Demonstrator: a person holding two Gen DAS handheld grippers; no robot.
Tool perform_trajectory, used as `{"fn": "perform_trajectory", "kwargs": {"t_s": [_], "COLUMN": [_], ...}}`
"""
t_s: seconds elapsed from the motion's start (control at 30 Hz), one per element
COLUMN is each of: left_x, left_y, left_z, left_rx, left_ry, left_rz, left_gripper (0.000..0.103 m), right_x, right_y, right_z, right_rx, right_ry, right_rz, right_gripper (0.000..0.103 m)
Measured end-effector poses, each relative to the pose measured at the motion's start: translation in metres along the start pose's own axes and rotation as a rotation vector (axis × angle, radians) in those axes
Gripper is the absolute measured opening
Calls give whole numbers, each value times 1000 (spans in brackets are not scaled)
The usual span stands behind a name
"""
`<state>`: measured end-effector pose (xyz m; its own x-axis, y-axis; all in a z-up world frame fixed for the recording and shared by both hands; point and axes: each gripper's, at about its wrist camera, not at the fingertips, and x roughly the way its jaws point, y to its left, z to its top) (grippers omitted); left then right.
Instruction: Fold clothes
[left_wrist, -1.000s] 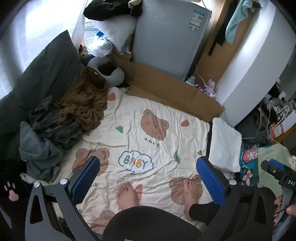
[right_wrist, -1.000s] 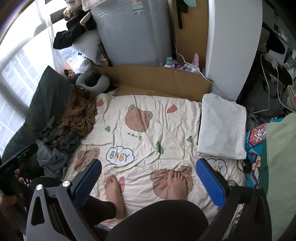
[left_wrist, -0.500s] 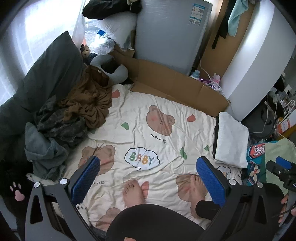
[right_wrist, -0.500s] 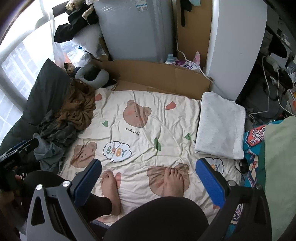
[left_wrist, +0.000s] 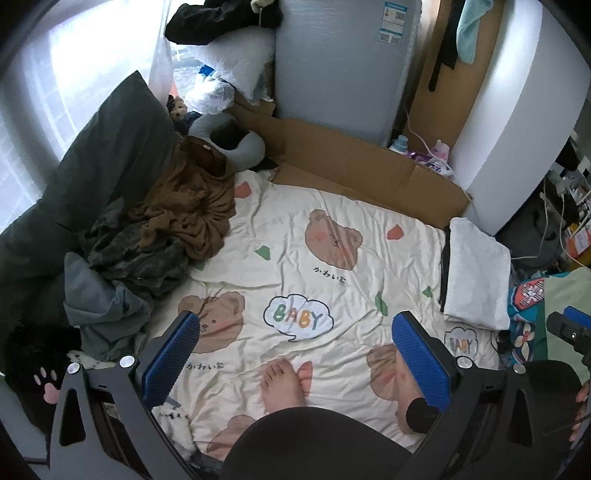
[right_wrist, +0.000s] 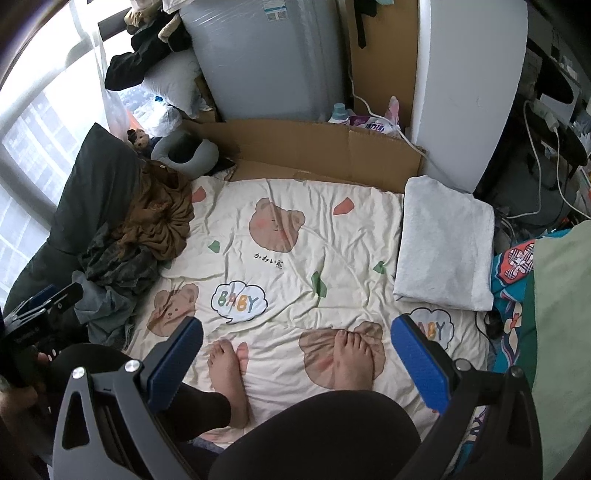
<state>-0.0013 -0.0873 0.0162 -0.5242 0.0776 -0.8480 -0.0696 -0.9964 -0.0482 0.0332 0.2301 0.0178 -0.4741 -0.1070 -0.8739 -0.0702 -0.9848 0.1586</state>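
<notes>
A heap of unfolded clothes lies at the left of the cream bear-print quilt: a brown garment, a dark mottled one and a grey-blue one. A folded white garment rests at the quilt's right edge. My left gripper and right gripper both hang high above the quilt, open, with nothing between the blue pads. A person's bare feet stand on the quilt below them.
A dark pillow leans behind the heap at the window. A grey neck pillow, flattened cardboard and a tall grey appliance line the far side. Cables and clutter fill the right.
Both grippers have risen and drifted a little, so the quilt looks smaller and more of the room's far side shows. The clothes have not moved.
</notes>
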Motion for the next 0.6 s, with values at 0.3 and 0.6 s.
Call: {"fn": "perform_trajectory", "kwargs": {"t_s": [0.3,0.6], "left_x": [1,2], "left_y": [1,3], "left_z": [1,0], "left_rx": [6,-5], "left_ry": [2,7], "left_rz": [0,-12], "left_gripper": [103,103], "right_x": [-1,-3], "right_y": [-3,-8], "right_z": [2,1], "right_rx": [10,20], "right_ry": [5,-4], "right_rz": [-2,-9], "right_gripper": [103,103]}}
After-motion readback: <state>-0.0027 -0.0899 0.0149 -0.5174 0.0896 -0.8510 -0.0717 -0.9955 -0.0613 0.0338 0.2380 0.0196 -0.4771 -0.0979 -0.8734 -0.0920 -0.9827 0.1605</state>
